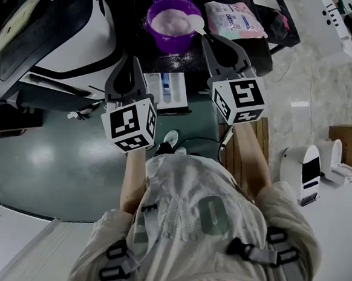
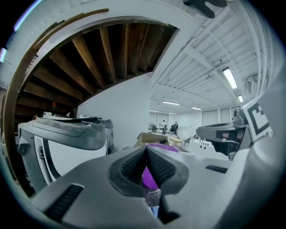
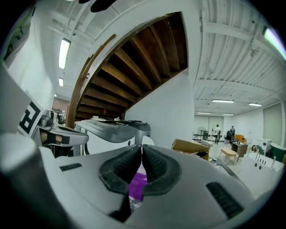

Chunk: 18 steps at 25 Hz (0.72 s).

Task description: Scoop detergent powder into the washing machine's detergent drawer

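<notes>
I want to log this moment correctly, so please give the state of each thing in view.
detergent drawer: pulled open.
purple bowl: holds white powder.
scoop: lifted at the bowl's rim.
left gripper: shut, empty.
right gripper: shut on the scoop's handle.

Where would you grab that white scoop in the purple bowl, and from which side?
Probably by the end of the scoop that sticks up over the right rim of the purple bowl, clear of the powder. The right gripper sits nearest, jaws shut, so it would open and come from the near-right side.
</notes>
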### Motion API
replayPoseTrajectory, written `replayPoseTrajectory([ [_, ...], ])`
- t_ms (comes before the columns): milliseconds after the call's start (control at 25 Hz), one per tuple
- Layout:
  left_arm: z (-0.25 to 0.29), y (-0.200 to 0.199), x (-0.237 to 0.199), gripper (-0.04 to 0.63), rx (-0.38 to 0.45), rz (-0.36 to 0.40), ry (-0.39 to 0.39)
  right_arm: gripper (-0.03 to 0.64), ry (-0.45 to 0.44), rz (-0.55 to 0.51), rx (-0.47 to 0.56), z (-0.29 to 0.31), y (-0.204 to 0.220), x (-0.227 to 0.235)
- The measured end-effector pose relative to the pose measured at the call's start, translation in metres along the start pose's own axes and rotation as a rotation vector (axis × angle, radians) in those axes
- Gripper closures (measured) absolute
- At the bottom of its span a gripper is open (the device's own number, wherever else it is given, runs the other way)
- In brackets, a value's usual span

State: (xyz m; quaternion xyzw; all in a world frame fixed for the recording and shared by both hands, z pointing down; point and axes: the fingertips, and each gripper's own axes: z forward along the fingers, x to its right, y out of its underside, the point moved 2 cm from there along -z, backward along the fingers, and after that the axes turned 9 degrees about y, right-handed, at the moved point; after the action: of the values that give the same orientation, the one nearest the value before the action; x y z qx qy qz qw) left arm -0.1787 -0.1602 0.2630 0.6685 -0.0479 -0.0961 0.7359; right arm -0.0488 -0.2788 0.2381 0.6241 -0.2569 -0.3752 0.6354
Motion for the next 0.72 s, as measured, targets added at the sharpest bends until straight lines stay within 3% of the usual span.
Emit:
replayPoseTrajectory([
  [200, 0.01, -0.007, -0.002, 0.574, 0.013, 0.009, 0.016, 0.606, -0.127, -0.159, -0.052, 0.034, -0.018, 0.003],
  [360, 0.016, -0.009, -0.009, 0.575, 0.018, 0.011, 0.017, 0.606, -0.27, -0.303, -0.149, 0.068, -0.02, -0.001],
  [720, 0.02, 0.013, -0.035, 0.575, -0.013, -0.041, -0.019, 0.606, -0.476, -0.552, -0.41, 0.13, 0.02, -0.013],
])
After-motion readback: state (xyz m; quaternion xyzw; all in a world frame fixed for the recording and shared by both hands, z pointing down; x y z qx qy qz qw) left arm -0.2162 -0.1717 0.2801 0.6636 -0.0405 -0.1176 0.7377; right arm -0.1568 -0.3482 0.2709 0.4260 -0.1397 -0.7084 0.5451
